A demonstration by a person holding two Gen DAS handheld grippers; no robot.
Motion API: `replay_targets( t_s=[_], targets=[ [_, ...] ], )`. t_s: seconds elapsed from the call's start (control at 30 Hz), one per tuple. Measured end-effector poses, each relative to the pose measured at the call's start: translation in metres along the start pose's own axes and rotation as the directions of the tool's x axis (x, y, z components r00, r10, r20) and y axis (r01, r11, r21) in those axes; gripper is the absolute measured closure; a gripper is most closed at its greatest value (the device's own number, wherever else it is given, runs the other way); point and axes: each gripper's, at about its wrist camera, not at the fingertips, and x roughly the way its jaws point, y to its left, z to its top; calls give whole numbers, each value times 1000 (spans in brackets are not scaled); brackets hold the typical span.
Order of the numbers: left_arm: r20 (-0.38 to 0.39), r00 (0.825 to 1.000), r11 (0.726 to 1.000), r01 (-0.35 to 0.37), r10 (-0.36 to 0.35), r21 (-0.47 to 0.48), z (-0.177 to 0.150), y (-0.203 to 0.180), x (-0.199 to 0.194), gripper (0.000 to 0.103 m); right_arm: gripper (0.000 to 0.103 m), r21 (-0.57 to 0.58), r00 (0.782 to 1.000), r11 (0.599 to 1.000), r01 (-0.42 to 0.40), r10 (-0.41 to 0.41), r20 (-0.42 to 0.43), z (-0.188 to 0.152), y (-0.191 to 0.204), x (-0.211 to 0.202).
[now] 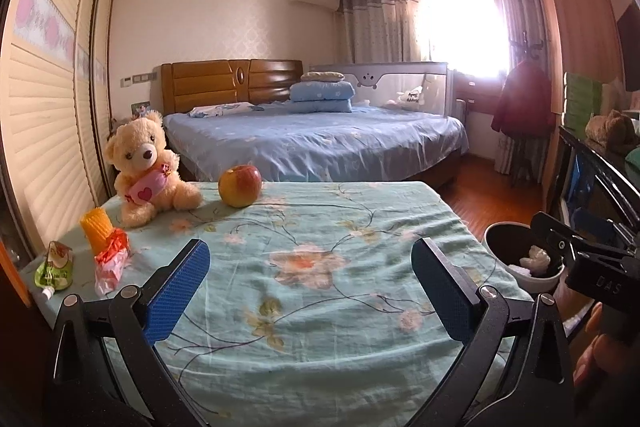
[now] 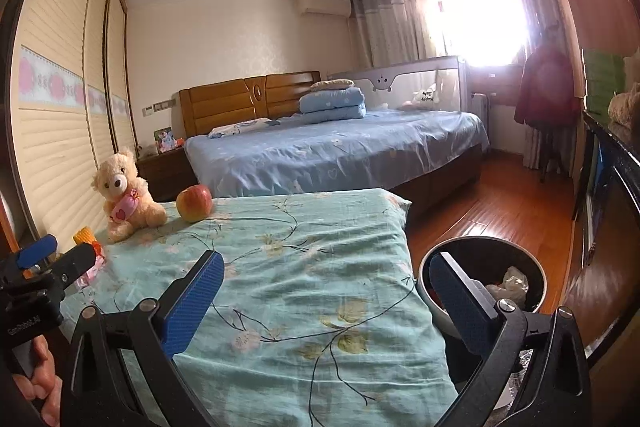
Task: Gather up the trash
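the bench under its floral cloth fills my view. the bin stands on the floor at its right edge, crumpled paper inside. wrappers and a green pouch lie far left. my left tongs and right tongs gape wide, empty.

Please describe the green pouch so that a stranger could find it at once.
On the floral turquoise tablecloth, look at the left edge, nearer than the cream teddy bear. The green spouted drink pouch lies outermost, beside the red-and-white crumpled wrapper; only it is green.
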Motion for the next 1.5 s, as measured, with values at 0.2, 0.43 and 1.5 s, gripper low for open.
replay_targets(
  t_s=[0.2, 0.43, 1.5],
  targets=[
    [-6, 1000, 1000, -4, 4, 8, 1, -3, 1, 0, 0, -16, 1000, 1000, 7, -7, -5, 0, 2, 0],
    [-4, 1000, 1000, -6, 6, 9, 1, -3, 1, 0, 0, -14, 1000, 1000, 4, -4, -7, -2, 0, 0],
    [-15, 1000, 1000, 3, -3, 3, -3, -4, 0, 0, 0, -31, 1000, 1000, -5, 5, -4, -2, 7, -5]
  ],
)
